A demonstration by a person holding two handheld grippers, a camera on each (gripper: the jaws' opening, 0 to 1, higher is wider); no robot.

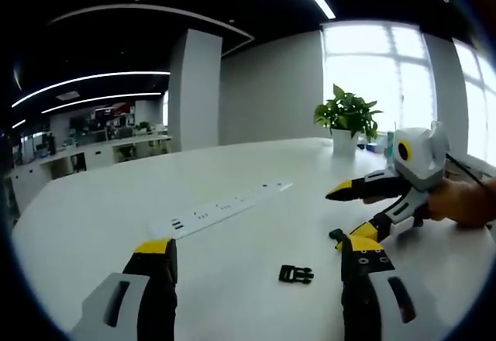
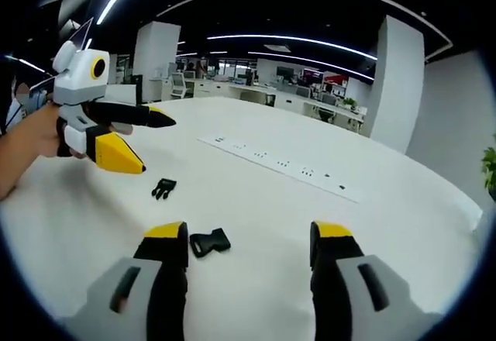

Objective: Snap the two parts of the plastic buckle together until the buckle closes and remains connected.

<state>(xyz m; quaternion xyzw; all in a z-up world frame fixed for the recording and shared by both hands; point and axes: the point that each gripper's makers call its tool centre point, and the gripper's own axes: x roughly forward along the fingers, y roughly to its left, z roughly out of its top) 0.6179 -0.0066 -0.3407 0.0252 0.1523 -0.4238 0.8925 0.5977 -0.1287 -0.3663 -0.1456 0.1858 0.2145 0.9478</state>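
Two black buckle halves lie apart on the white table. The pronged half rests just inside my left gripper's right jaw. The socket half sits beside my right gripper's left jaw, and it peeks out behind the jaw tip in the left gripper view. My left gripper is open, with nothing between its jaws. My right gripper is also open, with nothing between its jaws, and a hand holds it. The two grippers face each other across the halves.
A long white power strip is set into the table beyond the buckle halves. A potted plant stands at the table's far edge by the windows. Office desks and a white pillar lie further back.
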